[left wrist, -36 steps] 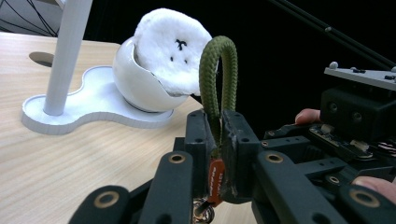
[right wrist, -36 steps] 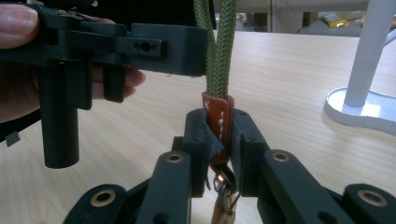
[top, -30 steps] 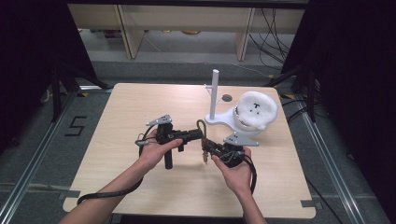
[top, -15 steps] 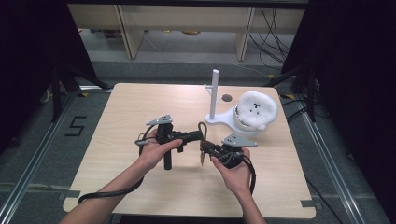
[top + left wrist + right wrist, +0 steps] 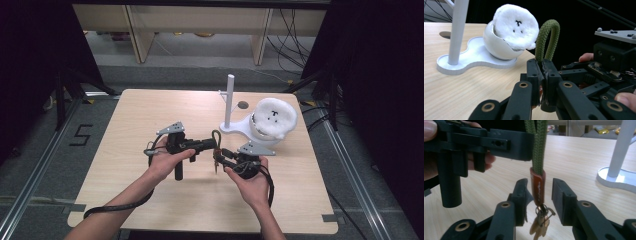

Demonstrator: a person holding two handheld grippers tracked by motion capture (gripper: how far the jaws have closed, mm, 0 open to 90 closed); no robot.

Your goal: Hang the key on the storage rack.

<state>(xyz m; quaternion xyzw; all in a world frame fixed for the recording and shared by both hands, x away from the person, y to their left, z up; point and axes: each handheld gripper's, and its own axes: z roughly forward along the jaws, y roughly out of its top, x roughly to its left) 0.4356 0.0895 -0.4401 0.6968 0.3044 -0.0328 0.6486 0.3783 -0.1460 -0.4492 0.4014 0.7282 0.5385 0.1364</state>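
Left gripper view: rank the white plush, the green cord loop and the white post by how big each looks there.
1. white plush, widest patch.
2. white post, long but cut off at the top.
3. green cord loop, smallest.

The loop sits far nearer the camera, pinched by the left gripper, so real sizes stay unsure.

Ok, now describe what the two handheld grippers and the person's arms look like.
The left gripper and the right gripper are black, built from linked bars with brass-coloured pivot pins and blocky jaws studded with small screws. A grey three-cornered plate tops each one. The left gripper has a black post handle, and a black cable trails from it along the forearm. The forearms are bare, with no sleeves or gloves.
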